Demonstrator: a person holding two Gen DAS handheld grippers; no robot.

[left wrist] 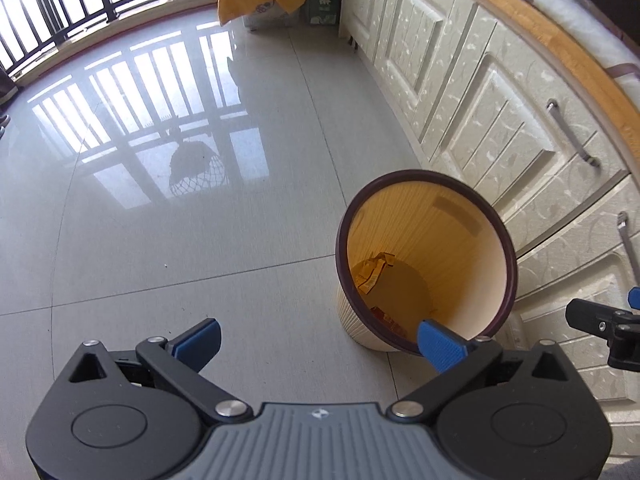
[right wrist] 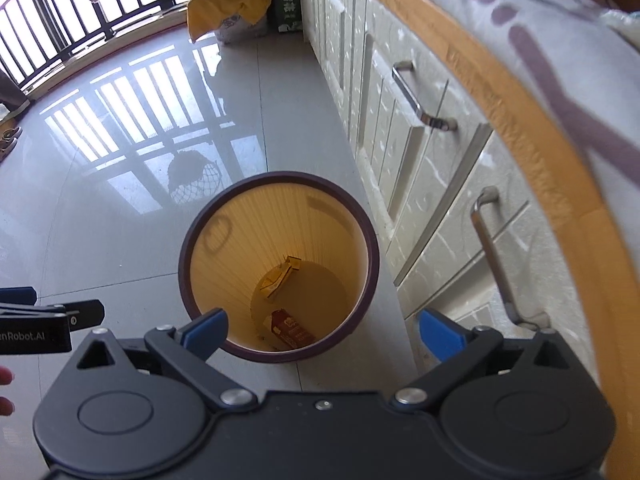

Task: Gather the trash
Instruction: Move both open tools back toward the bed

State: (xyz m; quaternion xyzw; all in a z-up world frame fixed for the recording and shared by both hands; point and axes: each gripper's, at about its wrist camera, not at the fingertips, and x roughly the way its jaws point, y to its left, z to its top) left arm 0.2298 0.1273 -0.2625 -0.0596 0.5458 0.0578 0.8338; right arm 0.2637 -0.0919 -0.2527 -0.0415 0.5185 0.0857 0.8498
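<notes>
Both tools, left [left wrist: 318, 340] and right [right wrist: 322, 334], gape empty above the bin [right wrist: 280, 264]; two wrappers [right wrist: 280, 276] lie inside it.

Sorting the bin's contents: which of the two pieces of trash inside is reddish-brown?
The flat packet nearest the camera on the bin's floor; the other, a crumpled wrapper behind it, is yellow.

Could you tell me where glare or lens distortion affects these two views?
Left wrist view: window light mirrors as bright bars on the glossy floor, and the fisheye bows the cabinet fronts. Right wrist view: the same glare on the floor, the wooden counter edge curves and blurs; the bin interior stays readable.
</notes>
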